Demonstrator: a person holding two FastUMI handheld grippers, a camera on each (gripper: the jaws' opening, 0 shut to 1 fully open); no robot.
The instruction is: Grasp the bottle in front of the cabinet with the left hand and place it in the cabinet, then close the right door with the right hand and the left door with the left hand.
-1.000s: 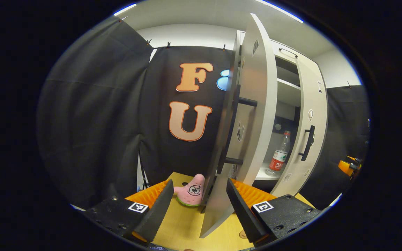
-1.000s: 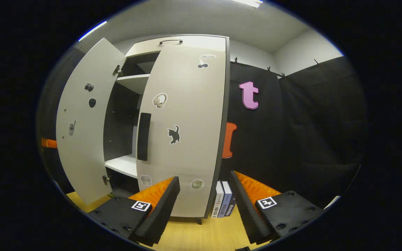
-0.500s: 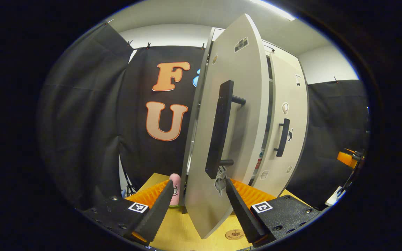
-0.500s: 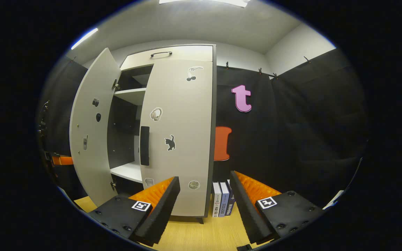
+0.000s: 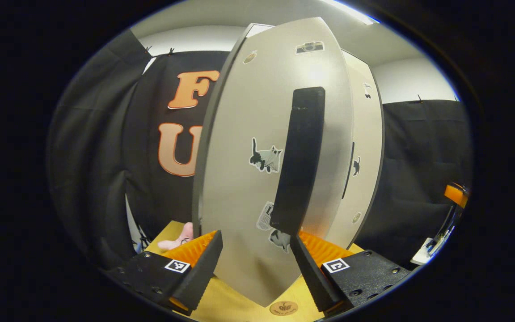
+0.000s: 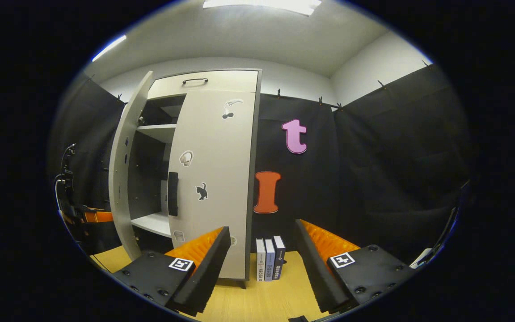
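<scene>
Since 1 s ago the left door (image 5: 248, 179) has swung round toward me & now faces the left gripper view nearly flat on; bottle, seen inside the cabinet back then, is hidden behind it, so can't tell where it sits now. Left gripper (image 5: 255, 264) has its fingers wide apart, nothing between the pads; door's lower edge sits right between them, contact unclear. Door's black handle (image 5: 300, 161) runs vertical just above the right finger (image 5: 309, 273). Cat sticker (image 5: 264, 156) is left of the handle, camera sticker near the top. Right door (image 5: 365, 165) shows past the left one's far edge, looks closed. Pink plush (image 5: 178, 239) peeks out at the door's lower left, on the counter (image 5: 239, 306). In the right gripper view I've pulled back: cabinet (image 6: 204, 80) looks smaller, right door (image 6: 215, 179) closed, left door (image 6: 123, 179) still ajar w/ shelves visible in the gap. Right gripper (image 6: 262, 264) fingers also wide, empty, well apart from the cabinet. Three books (image 6: 270, 259) stand upright on the counter just beside the cabinet's right side.
</scene>
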